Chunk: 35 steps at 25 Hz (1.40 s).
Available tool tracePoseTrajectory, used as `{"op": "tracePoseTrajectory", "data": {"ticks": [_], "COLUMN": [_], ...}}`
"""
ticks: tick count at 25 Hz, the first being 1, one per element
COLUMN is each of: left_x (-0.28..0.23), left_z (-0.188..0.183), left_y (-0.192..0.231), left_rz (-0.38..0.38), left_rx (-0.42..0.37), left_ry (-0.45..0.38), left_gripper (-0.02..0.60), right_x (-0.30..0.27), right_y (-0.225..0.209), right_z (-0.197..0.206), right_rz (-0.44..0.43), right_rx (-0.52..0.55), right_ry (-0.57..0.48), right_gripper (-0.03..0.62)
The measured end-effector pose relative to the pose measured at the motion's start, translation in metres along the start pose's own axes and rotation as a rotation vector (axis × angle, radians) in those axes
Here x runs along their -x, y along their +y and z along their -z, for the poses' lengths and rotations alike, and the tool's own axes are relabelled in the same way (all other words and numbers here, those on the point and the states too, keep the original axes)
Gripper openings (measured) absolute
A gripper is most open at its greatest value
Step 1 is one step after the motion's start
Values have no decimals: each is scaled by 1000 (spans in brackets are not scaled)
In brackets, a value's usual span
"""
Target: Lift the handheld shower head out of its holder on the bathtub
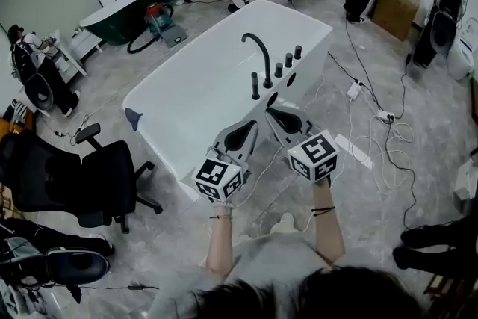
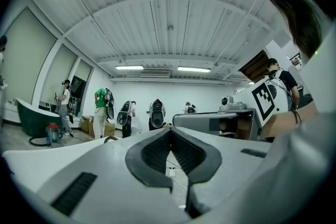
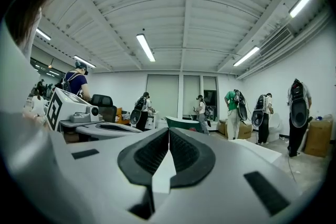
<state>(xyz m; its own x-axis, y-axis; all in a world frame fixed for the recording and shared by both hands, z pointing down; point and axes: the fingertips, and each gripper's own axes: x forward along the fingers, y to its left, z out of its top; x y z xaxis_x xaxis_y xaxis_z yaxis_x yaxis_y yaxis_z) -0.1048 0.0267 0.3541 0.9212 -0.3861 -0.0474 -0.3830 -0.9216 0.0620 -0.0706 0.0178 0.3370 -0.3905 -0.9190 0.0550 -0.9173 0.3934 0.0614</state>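
In the head view a white bathtub (image 1: 187,97) stands on the grey floor. On its right rim are a black arched spout (image 1: 261,52), three black knobs (image 1: 288,60) and the slim black handheld shower head (image 1: 255,86), upright in its holder. My left gripper (image 1: 252,125) and right gripper (image 1: 271,113) are side by side just short of the tub's near right rim, pointing level toward it and touching nothing. In the left gripper view the left gripper (image 2: 170,132) has its pads meeting, with nothing between them. In the right gripper view the right gripper (image 3: 169,129) is likewise shut and empty.
A black office chair (image 1: 101,175) stands left of the tub. White cables and a power strip (image 1: 385,116) lie on the floor to the right. A dark green tub (image 1: 119,15), a red vacuum (image 1: 157,11), boxes (image 1: 396,7) and several people with gear are at the back.
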Motion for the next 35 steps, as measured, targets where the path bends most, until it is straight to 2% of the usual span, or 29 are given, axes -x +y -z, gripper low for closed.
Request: {"op": "tracePoseTrajectory", "data": {"ticks": [5, 16, 22, 29, 35], "left_x": [-32, -53, -75, -115, -134], "left_z": [11, 32, 42, 46, 60], "left_y": [0, 30, 74, 116, 136], "left_rz": [-62, -165, -169, -136, -116], "left_rx": [26, 66, 76, 79, 91], "left_ry": [-3, 45, 53, 53, 88], "left_gripper": [5, 5, 5, 5, 5], "right_x": [0, -33, -75, -118, -141], "right_y": [-31, -54, -76, -116, -135], "right_z": [8, 35, 47, 53, 65], "right_rz": [-47, -94, -100, -70, -57], "right_rx": [0, -78, -71, -55, -80], "right_ry": [9, 28, 57, 77, 93], "right_gripper": [2, 2, 2, 2, 2]}}
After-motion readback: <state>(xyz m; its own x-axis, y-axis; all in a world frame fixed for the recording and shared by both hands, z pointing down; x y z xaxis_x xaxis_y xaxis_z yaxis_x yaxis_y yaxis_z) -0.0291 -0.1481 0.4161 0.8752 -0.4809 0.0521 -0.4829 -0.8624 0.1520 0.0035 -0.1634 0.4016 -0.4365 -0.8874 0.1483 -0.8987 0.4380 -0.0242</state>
